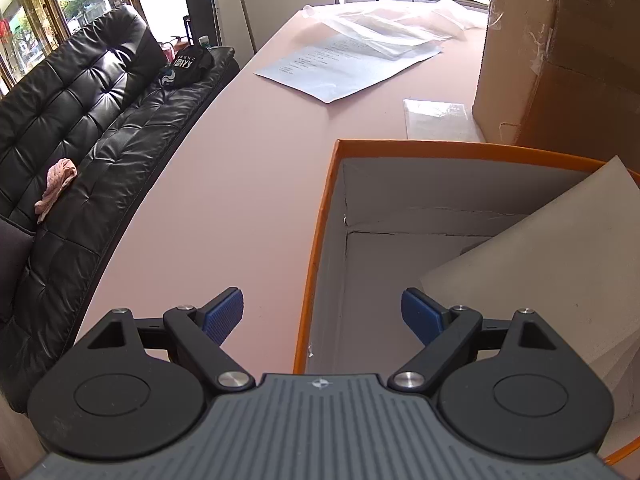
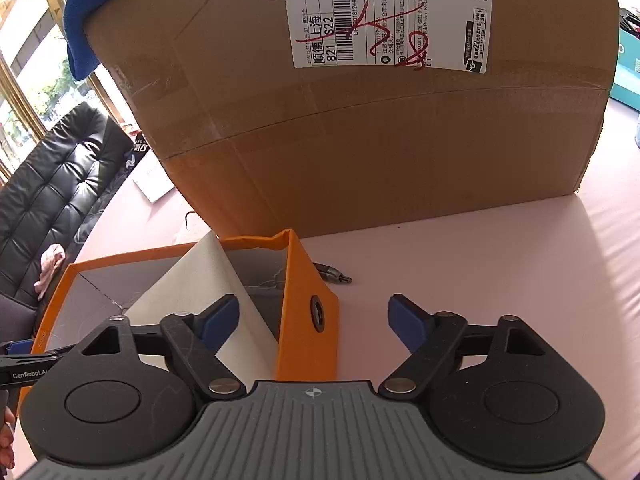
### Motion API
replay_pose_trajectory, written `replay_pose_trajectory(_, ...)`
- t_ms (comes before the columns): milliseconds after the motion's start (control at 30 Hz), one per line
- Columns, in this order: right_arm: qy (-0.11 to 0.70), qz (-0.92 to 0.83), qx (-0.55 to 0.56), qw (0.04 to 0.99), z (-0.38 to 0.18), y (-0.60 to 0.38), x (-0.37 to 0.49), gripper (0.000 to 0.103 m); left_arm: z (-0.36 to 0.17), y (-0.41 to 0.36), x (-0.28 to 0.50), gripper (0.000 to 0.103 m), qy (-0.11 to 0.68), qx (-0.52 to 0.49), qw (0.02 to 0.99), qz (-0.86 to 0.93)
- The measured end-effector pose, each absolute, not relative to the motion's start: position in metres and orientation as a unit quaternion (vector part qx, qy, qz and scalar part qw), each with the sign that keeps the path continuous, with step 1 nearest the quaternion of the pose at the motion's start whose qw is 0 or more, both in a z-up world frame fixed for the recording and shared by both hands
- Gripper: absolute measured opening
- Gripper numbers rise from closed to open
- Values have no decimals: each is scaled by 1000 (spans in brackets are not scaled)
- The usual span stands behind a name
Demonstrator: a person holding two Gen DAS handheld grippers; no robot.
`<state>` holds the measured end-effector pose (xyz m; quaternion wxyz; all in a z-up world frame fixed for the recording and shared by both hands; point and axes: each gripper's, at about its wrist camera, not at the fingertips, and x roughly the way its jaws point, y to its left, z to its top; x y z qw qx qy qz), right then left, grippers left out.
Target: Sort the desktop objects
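Label [image 2: 394,14] on cardboard box [image 2: 360,128] reading "S22", "821", both claws spread wide, gripping nothing, orange box [image 2: 308,308] below

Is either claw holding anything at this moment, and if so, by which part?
Nothing is held. The left claw is open above the orange box's rim; the right claw is open above its other wall.

Both the left gripper [image 1: 322,314] and the right gripper [image 2: 314,318] are built of black linkage arms with silver pivot screws, blue ribbed fingertip pads [image 1: 224,314], and a grey grooved body stamped with a small crosshair mark. What may be skin is glimpsed at the right view's lower-left edge.
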<state>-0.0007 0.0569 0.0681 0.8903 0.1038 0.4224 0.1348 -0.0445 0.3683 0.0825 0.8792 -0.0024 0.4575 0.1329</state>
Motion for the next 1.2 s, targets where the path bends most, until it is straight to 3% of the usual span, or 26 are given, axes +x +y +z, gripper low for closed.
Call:
replay_pose_trajectory(33,420,133,96,892,68,58,-1,51,81,368,-45,84,457,-4,880,132)
replay_pose_trajectory(100,420,139,80,893,67,62,-1,39,78,366,-45,74,460,-5,878,128)
replay_pose_trajectory(133,424,143,72,891,65,64,-1,32,77,365,-46,64,464,-5,877,127)
replay_pose_trajectory(233,435,151,63,886,61,71,-3,23,70,357,-47,33,474,24,871,128)
replay_pose_trajectory(300,438,146,56,885,59,76,-6,22,64,348,-50,26,470,67,869,140)
replay_pose_trajectory(367,437,147,51,886,56,78,-8,15,65,349,-53,15,464,72,870,150)
replay_pose_trajectory(500,422,139,21,895,56,85,-12,11,71,361,-58,10,465,30,875,133)
replay_pose_trajectory(800,400,122,19,908,54,71,-15,8,76,335,-60,7,473,40,873,114)
replay_pose_trajectory(1200,375,74,56,922,65,-33,-26,5,83,225,-31,7,465,95,879,50)
